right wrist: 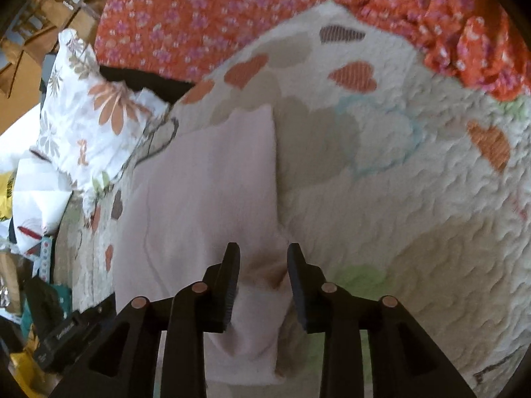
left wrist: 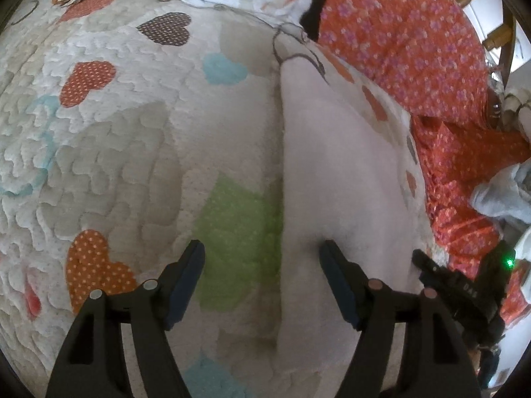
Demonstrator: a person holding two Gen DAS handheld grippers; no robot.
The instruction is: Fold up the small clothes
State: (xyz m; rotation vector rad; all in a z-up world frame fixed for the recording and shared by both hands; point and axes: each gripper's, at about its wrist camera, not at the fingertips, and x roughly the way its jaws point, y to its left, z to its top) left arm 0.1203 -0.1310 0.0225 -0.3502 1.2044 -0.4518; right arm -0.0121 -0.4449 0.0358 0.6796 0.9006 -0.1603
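Observation:
A pale pink folded garment [left wrist: 338,165] lies on the heart-patterned quilt [left wrist: 116,152], its straight left edge running toward me. My left gripper [left wrist: 262,248] hangs open and wide over that edge, with one finger above the quilt's green heart and the other above the pink cloth. In the right wrist view the same garment [right wrist: 205,182] lies left of centre. My right gripper [right wrist: 264,252] is open, and a puckered bit of the garment's near corner sits between its fingers without being pinched. The right gripper's body [left wrist: 458,292] shows at the left wrist view's lower right.
An orange flowered bedspread [left wrist: 415,49] covers the far side. A white flower-print pillow [right wrist: 89,126] lies beside the garment. Pale blue clothes [left wrist: 501,195] sit at the right edge. A wooden chair [right wrist: 39,23] stands beyond the bed. Bare quilt [right wrist: 415,199] spreads to the right.

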